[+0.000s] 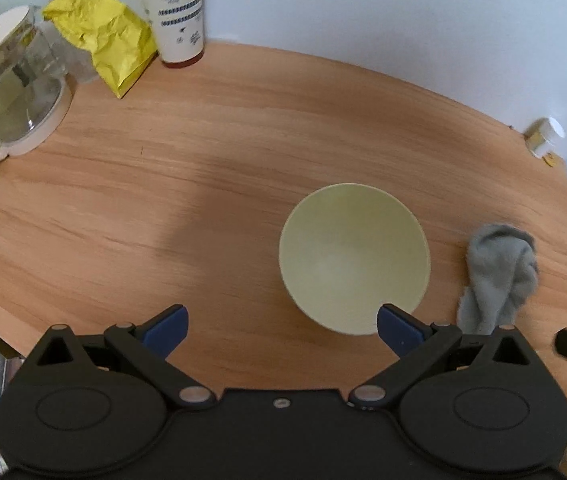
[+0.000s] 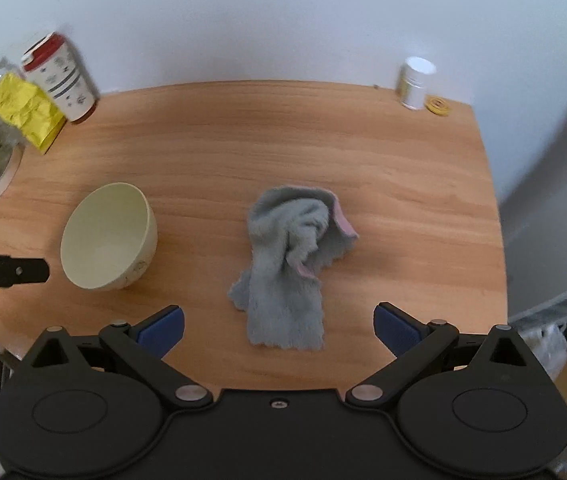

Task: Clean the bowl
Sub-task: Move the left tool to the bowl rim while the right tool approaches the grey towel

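The pale yellow-green round bowl [image 1: 354, 258] stands upright on the wooden tabletop [image 1: 203, 152], its inside plain and bare. In the left wrist view it sits at about four o'clock from the picture's centre, just ahead of the left gripper [image 1: 282, 330], whose blue-padded fingers [image 1: 167, 330] are spread wide with nothing between them; the right-hand pad overlaps the bowl's near rim in the picture, though contact cannot be told.

The crumpled grey fleecy cloth [image 2: 293, 268] (a pink underside shows at its folded edge) lies on the table at the bowl's three o'clock, apart from it. In the right wrist view it lies dead ahead at twelve o'clock of the right gripper [image 2: 278, 326], whose blue pads also stand wide apart, empty, the cloth's near end falling between them in the view. From here the bowl is at about nine o'clock, with a black bar of the other tool just beside its left rim.

Along the far edge, at ten to eleven o'clock in the left view, stand a white patterned tumbler with a red lid [image 1: 174, 12], a crumpled yellow foil bag [image 1: 105, 40] and a clear glass jug with a white lid [image 1: 7, 84]. A small white-capped bottle [image 2: 415, 82] stands at the far right corner, a yellow disc [image 2: 438, 105] just beside it.
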